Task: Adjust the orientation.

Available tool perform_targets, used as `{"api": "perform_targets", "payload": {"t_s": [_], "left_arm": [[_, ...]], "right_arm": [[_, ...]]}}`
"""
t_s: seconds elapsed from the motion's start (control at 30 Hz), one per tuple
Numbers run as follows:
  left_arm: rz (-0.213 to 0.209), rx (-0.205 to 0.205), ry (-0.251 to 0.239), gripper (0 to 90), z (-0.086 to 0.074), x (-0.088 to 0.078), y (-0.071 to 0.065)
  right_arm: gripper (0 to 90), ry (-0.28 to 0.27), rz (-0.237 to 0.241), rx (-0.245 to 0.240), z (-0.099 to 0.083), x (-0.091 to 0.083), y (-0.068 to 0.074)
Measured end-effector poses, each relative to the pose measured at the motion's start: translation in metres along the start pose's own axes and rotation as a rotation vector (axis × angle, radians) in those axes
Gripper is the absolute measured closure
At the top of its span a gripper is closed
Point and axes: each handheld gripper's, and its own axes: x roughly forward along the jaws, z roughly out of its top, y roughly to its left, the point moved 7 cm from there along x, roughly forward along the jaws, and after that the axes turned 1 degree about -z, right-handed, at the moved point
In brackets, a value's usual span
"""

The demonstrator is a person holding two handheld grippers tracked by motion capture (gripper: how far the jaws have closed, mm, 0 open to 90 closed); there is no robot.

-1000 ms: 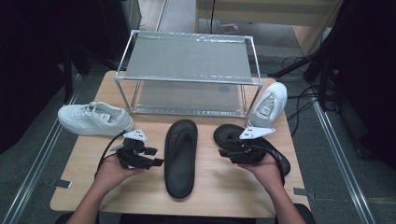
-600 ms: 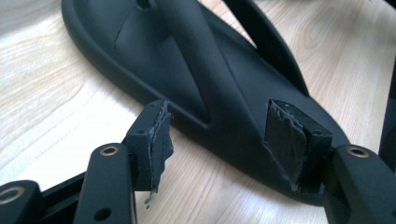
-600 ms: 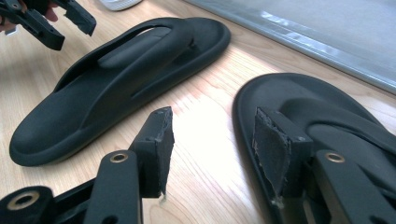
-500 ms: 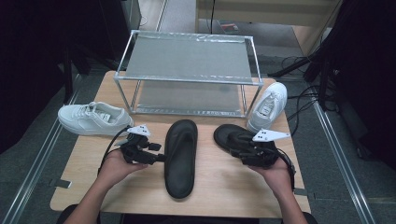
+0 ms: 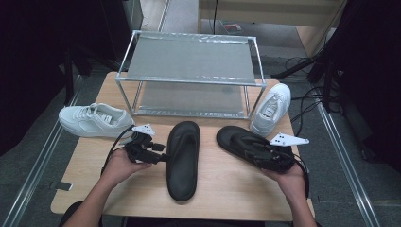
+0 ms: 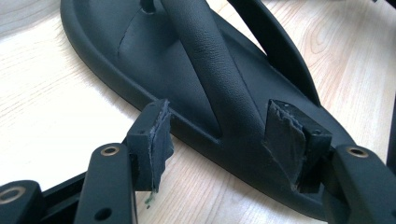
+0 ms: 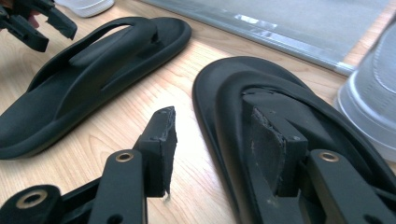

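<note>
Two black flip-flops lie on the wooden table (image 5: 222, 189). In the high view the left flip-flop (image 5: 183, 158) lies lengthwise at the centre. My left gripper (image 5: 162, 158) stands open at its left edge. In the left gripper view that gripper (image 6: 219, 140) has the sole's rim and strap (image 6: 210, 60) between its pads without pressing. The right flip-flop (image 5: 241, 142) lies slanted. My right gripper (image 5: 261, 158) is at its near end. In the right gripper view that gripper (image 7: 215, 140) straddles the sole's left rim (image 7: 210, 116). Its jaws have just been closing and a gap remains.
A metal two-shelf rack (image 5: 189, 75) stands at the back of the table. One white sneaker (image 5: 94, 120) lies left of it, another (image 5: 270, 109) leans at its right foot, close to the right flip-flop. Cables trail on the floor at the right.
My right gripper has slid right and toward the person along the right flip-flop, to its near end. The left gripper has stayed beside the left flip-flop.
</note>
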Motion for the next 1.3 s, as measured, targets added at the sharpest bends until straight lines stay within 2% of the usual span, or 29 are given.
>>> {"api": "perform_targets", "payload": {"t_s": [0.17,0.23,0.37,0.5,0.7,0.8,0.83,1.03,1.2,1.3], "left_arm": [[0.001,0.000,-0.024,41.0,0.004,0.000,0.001],[0.002,0.007,-0.010,41.0,0.005,0.001,0.001],[-0.016,0.006,-0.006,41.0,0.006,0.004,0.003],[-0.015,0.007,-0.006,41.3,0.008,0.005,0.003],[-0.014,0.012,-0.007,41.4,0.008,0.005,0.003],[-0.011,0.011,-0.010,41.5,0.008,0.004,0.003],[-0.009,0.011,-0.010,41.5,0.008,0.004,0.004],[-0.006,0.017,-0.011,41.7,0.009,0.004,0.003],[-0.003,0.019,-0.027,42.1,0.010,0.001,0.003],[0.002,0.018,-0.028,42.1,0.010,0.000,0.003]], "right_arm": [[53.4,0.008,-0.020,0.003,-0.005,-0.001,-0.007],[54.6,0.013,-0.020,-0.002,-0.007,-0.001,-0.008],[56.5,0.039,-0.019,0.004,-0.014,0.005,-0.013],[59.2,0.063,-0.011,0.011,-0.019,0.014,-0.017],[69.3,0.083,0.000,-0.030,-0.020,0.028,-0.020],[74.5,0.085,0.026,-0.018,-0.020,0.030,-0.020],[79.0,0.090,0.041,-0.027,-0.020,0.031,-0.018],[81.2,0.102,0.006,-0.058,-0.018,0.032,-0.016],[81.9,0.098,-0.007,-0.042,-0.014,0.031,-0.014],[81.9,0.098,-0.008,-0.015,-0.010,0.031,-0.010]]}}
